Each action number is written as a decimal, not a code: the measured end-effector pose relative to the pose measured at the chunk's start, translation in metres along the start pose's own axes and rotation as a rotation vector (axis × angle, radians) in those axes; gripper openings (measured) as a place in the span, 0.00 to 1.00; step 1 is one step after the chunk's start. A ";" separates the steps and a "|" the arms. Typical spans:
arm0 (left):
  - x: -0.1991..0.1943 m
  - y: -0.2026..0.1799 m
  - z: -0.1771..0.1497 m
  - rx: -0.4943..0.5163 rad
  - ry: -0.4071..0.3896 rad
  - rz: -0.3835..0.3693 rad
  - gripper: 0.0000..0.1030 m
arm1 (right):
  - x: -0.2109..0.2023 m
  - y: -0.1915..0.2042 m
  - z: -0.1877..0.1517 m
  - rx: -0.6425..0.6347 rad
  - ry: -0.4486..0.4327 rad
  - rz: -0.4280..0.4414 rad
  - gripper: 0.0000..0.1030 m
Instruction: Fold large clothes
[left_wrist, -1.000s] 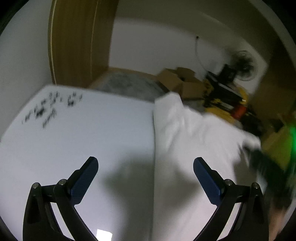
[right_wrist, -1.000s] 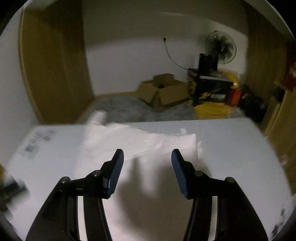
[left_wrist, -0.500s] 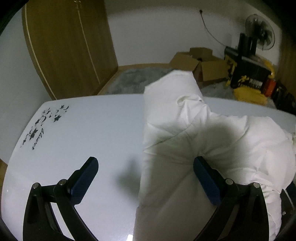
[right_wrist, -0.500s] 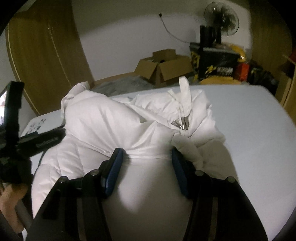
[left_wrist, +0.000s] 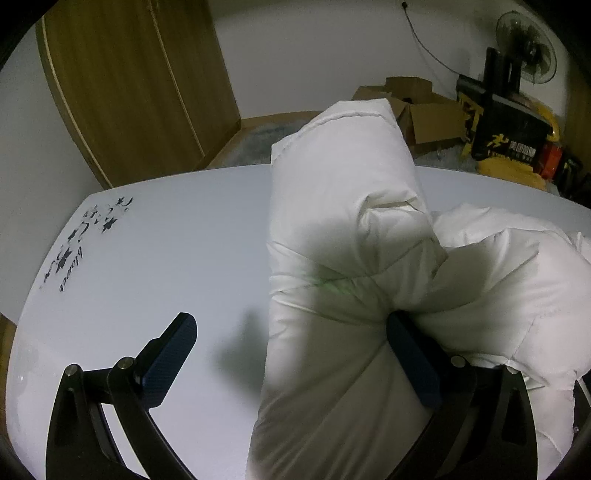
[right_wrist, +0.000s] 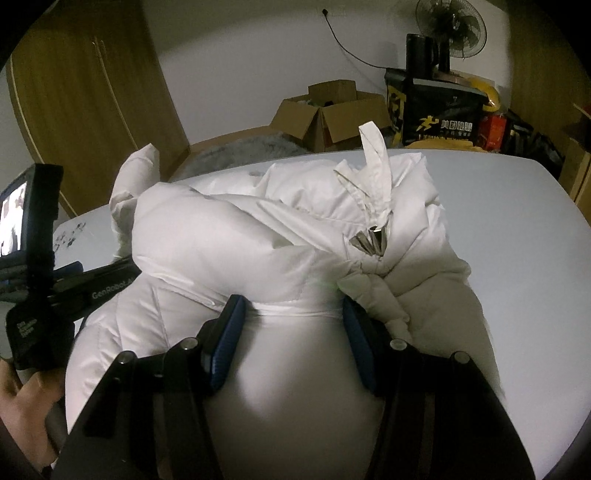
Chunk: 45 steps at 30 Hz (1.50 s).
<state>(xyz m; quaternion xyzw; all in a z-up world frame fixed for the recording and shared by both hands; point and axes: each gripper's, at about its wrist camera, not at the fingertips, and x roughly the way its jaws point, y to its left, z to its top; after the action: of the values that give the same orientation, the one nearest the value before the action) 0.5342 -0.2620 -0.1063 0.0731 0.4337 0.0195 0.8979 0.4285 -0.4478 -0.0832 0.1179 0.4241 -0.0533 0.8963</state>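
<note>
Left wrist view: the left gripper (left_wrist: 291, 363) stands wide open, astride the near left edge of the white puffer jacket (left_wrist: 347, 236), one finger (left_wrist: 413, 358) pressed into the padding and the other over bare tabletop (left_wrist: 166, 240); probably set to pinch that edge.
Right wrist view: the right gripper (right_wrist: 291, 343) is partly open with jacket bulk between its fingers; grip not certain. The jacket (right_wrist: 221, 251) lies mid-tabletop (right_wrist: 517, 206).
Only here: metal toggles (right_wrist: 371, 240), hanging loop (right_wrist: 375, 144), and the left gripper's handle (right_wrist: 33, 266).
</note>
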 end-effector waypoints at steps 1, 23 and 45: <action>0.001 0.000 0.000 -0.001 0.001 0.000 1.00 | 0.001 0.000 0.000 0.000 0.001 0.000 0.54; 0.028 0.038 0.006 -0.073 0.136 -0.262 1.00 | 0.002 -0.002 -0.002 0.015 -0.015 0.038 0.58; 0.062 0.101 0.032 -0.110 0.356 -0.821 1.00 | -0.094 -0.115 -0.108 0.495 0.245 0.383 0.99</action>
<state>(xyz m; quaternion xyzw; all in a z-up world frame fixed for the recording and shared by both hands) 0.6012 -0.1593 -0.1199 -0.1572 0.5728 -0.3030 0.7452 0.2655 -0.5316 -0.0958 0.4152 0.4730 0.0292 0.7765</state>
